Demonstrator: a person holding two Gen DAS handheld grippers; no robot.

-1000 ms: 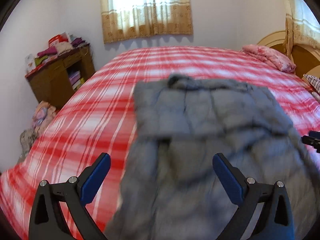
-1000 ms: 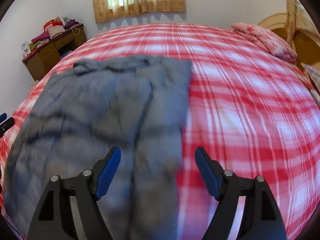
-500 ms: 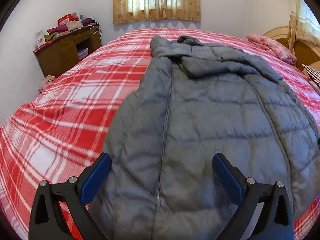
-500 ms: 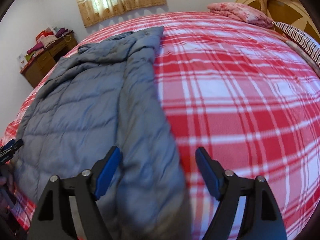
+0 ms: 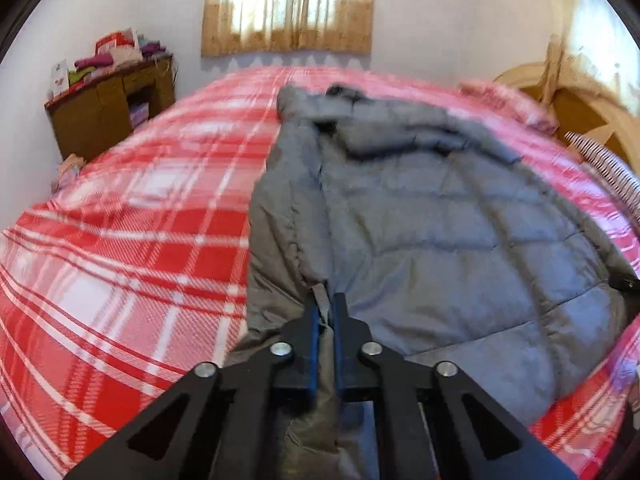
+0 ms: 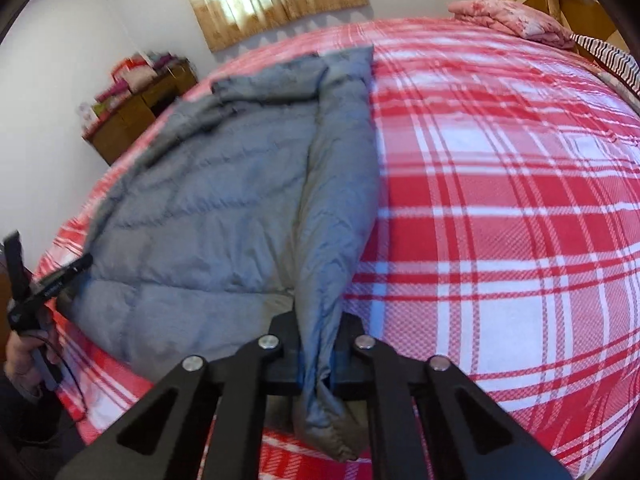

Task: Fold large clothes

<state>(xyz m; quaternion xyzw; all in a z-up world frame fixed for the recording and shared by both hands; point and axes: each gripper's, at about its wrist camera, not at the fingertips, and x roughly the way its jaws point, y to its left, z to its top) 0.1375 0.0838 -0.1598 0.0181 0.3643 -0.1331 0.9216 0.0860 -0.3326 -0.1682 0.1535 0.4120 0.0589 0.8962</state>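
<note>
A grey quilted puffer jacket (image 5: 432,216) lies spread on the bed, hood end far from me; it also shows in the right wrist view (image 6: 224,208). My left gripper (image 5: 326,312) is shut on the jacket's left sleeve at the near hem. My right gripper (image 6: 316,344) is shut on the jacket's right sleeve (image 6: 340,184), whose cuff hangs down between the fingers. The left gripper also shows at the left edge of the right wrist view (image 6: 48,280), held by a hand.
The bed has a red and white plaid cover (image 5: 132,248), also seen in the right wrist view (image 6: 500,200). A wooden dresser (image 5: 108,112) with piled clothes stands at the back left. Pink pillow (image 6: 508,20) and headboard (image 5: 592,108) at the right. Curtained window (image 5: 288,4) behind.
Both grippers went from wide open above the jacket to shut, each on a sleeve at the near end. Both views came closer to the near hem.
</note>
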